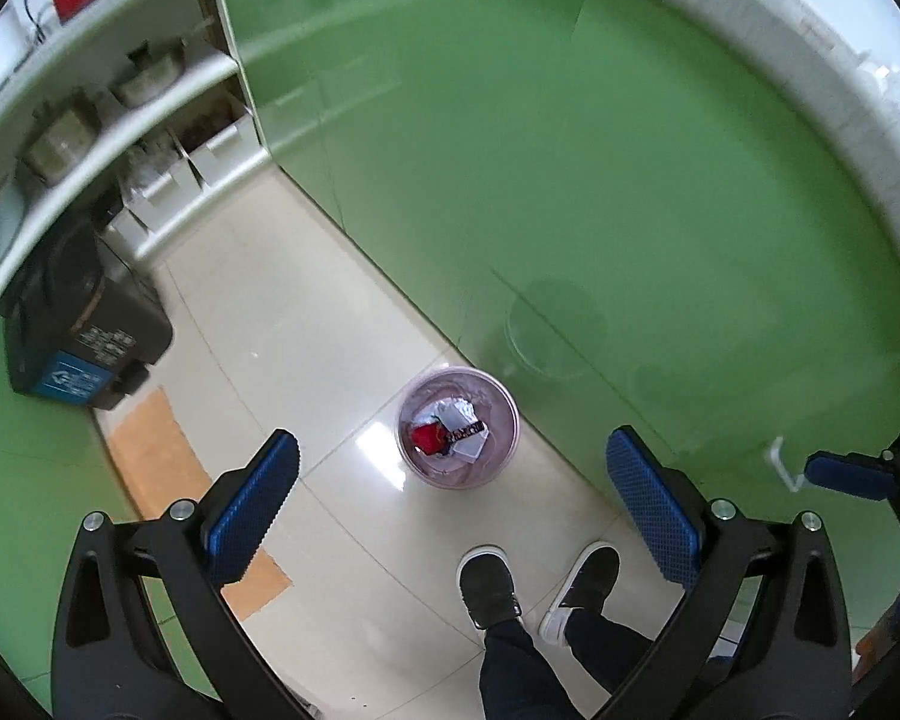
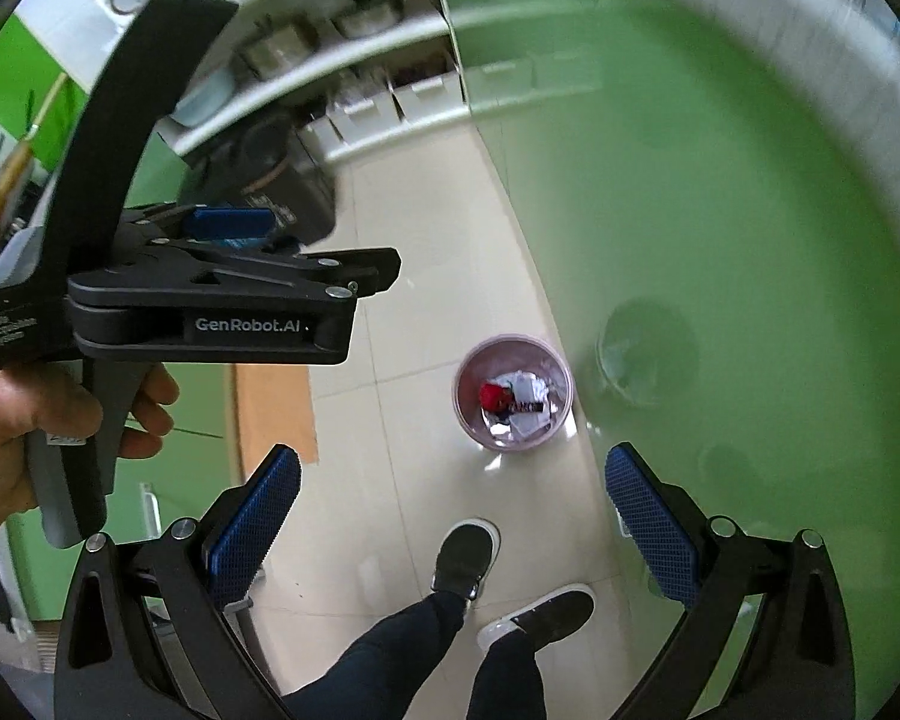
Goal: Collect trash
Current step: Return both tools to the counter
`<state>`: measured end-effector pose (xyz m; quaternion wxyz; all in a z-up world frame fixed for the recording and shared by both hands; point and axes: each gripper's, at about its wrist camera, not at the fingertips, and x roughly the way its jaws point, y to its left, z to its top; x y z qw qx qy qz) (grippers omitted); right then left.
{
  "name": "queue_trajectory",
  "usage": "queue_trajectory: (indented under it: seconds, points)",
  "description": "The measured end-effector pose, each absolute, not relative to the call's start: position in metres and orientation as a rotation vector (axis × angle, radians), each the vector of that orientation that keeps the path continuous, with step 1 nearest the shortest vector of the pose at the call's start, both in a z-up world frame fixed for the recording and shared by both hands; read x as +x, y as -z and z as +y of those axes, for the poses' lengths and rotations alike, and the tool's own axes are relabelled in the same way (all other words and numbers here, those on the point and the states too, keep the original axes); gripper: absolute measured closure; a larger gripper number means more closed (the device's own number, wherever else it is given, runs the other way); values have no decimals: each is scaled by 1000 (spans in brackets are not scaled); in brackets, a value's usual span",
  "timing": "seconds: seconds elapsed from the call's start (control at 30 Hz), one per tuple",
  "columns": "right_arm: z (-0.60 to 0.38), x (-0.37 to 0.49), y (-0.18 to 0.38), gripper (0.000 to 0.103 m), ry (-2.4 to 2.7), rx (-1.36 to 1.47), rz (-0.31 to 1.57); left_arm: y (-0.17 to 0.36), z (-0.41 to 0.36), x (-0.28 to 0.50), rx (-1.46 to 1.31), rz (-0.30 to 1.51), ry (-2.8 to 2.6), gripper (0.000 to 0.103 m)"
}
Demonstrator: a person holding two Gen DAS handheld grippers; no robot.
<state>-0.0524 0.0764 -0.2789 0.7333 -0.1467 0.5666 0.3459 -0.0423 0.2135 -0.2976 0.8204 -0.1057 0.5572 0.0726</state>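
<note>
A small pink translucent bin stands on the tiled floor against the green cabinet front. Inside lie a crumpled red piece and white wrappers. My left gripper hangs high above the floor, open and empty, with the bin just ahead of its fingers. In the right wrist view the same bin holds the red piece and wrappers. My right gripper is open too, with nothing between its fingers. A hand holds the left gripper at that view's left.
Green cabinet doors fill the right side. Open white shelves with boxes and bowls stand at far left, a black container below them. An orange mat lies on the floor. The person's shoes stand near the bin.
</note>
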Motion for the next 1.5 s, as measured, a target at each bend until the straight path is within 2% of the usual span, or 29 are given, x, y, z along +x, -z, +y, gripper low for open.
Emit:
queue_trajectory:
  seconds: [0.3, 0.6, 0.97, 1.5]
  points:
    - [46, -50, 168, 6, -727, -271, 1087, 194, 196, -54, -176, 1093, -143, 3]
    - [-19, -22, 109, 6, -578, -186, 1001, 126, 152, -33, -125, 1005, -49, 3]
    - [-108, 32, 77, 6, -391, -90, 952, 93, 82, 27, -73, 971, 89, 3]
    - [-157, 155, 83, 6, -365, -56, 988, 87, 23, 98, -64, 979, 114, 3]
